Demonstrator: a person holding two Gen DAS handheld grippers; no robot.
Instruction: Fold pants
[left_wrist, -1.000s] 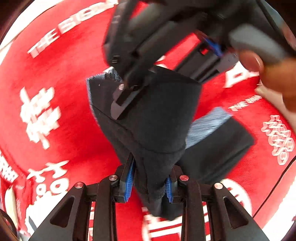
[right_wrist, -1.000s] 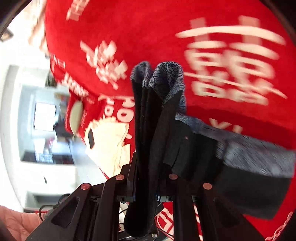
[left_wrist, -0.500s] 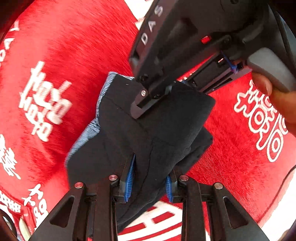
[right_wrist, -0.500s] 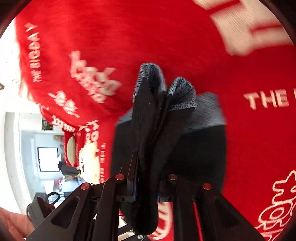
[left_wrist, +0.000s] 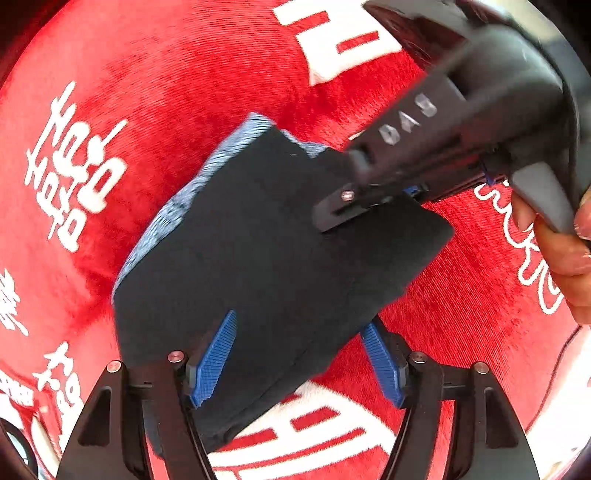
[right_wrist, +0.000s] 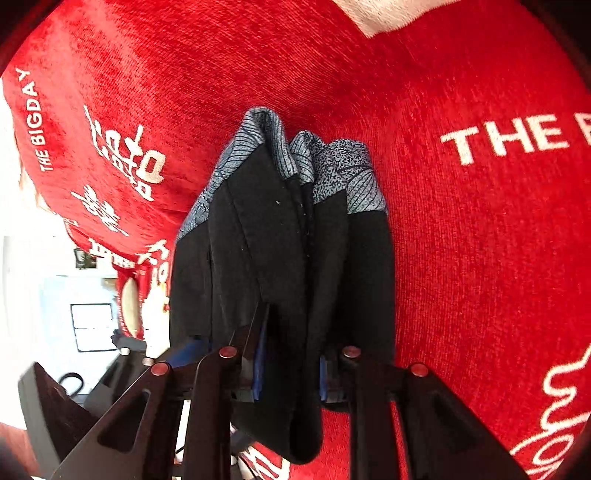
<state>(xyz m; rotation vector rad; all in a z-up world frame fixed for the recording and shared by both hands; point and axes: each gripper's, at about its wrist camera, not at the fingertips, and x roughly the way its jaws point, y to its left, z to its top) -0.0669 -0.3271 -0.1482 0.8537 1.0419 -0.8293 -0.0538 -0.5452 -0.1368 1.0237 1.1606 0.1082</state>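
Red fuzzy cloth (left_wrist: 207, 74) with white letters covered the tabletop in the left wrist view. On it lay the pants (left_wrist: 266, 258), black and folded into a thick flat pack, with a strip of blue-grey patterned cloth showing along the upper left edge. The left tongs (left_wrist: 299, 360) were low in the picture, and their two blue pads (left_wrist: 214, 360) stood far apart, one on each side of the near end of the pants. The jaws were opening, and the pads did not press on the cloth. From the upper right came the right tongs (left_wrist: 334, 216), black with small grey letters on the side. Their tip sat on the far end of the pants. A hand (left_wrist: 557, 251) held the grey handle at the right edge of the picture. In the right wrist view, the same red cloth (right_wrist: 461, 221) filled most of the picture, and a bright room showed at the left edge. The pants (right_wrist: 280, 258) ran up the middle as a bunch of black folds, with the blue-grey patterned part at the top end. The right tongs (right_wrist: 290, 373) had a thick fold of the pants between their pads. The jaws were opening a little, but the fold was squeezed between the pads. The rest of the pants lay on the red cloth behind the tongs.
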